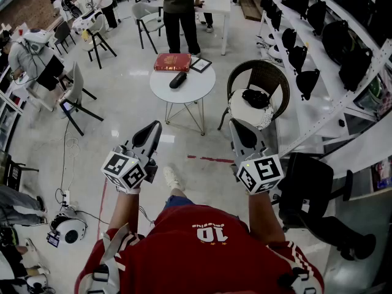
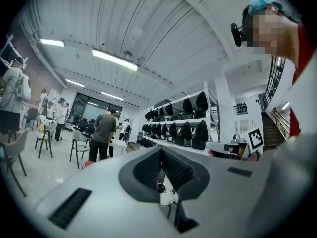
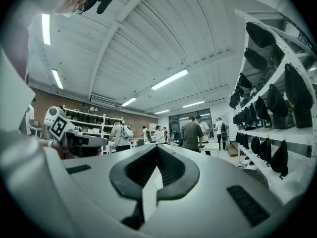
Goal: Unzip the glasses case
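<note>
The black oblong glasses case (image 1: 177, 79) lies on a small round white table (image 1: 184, 97) some way ahead of me in the head view. I hold both grippers level in front of my chest, well short of that table. My left gripper (image 1: 154, 127) (image 2: 162, 151) has its jaws together with nothing between them. The right gripper (image 1: 236, 124) (image 3: 157, 150) also shows its pads meeting at the tip and holds nothing. In the gripper views I cannot make out the case with any certainty.
A red box (image 1: 173, 62) and a small framed picture (image 1: 201, 65) share the table. A wicker chair (image 1: 257, 97) stands to its right, and shelves of black bags (image 1: 318, 48) line the right wall. A black chair (image 1: 312, 188) is close at my right. A person (image 1: 180, 11) stands behind the table.
</note>
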`<control>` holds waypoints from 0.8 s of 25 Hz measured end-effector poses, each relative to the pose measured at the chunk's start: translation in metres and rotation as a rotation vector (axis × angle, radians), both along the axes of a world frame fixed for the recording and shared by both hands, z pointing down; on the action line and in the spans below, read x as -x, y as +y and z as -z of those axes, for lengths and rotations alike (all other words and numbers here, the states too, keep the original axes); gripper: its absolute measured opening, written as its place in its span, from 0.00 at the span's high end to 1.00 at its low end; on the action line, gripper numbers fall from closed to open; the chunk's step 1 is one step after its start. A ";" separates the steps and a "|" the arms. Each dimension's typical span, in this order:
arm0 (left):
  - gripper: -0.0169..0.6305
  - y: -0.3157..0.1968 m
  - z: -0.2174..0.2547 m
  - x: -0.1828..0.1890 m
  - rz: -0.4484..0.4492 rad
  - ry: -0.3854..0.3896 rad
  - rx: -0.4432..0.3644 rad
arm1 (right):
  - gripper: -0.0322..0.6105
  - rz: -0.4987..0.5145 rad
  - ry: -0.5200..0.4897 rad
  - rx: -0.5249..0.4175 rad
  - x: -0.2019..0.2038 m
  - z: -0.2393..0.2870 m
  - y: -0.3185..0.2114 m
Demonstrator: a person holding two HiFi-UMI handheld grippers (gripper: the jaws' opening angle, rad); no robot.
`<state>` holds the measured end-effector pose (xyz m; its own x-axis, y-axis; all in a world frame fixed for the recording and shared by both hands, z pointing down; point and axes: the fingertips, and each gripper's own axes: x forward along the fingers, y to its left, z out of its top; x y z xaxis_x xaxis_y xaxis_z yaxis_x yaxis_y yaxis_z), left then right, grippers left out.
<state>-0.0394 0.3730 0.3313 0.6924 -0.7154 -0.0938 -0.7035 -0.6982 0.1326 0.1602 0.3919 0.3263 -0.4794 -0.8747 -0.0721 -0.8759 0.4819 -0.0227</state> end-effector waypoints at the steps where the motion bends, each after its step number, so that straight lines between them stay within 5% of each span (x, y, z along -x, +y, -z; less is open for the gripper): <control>1: 0.96 0.001 -0.001 0.000 -0.002 0.003 -0.001 | 0.93 -0.002 -0.001 0.002 0.000 -0.001 0.001; 20: 0.96 -0.003 0.003 0.007 -0.004 0.015 -0.008 | 0.93 -0.014 -0.014 -0.028 -0.001 0.005 -0.014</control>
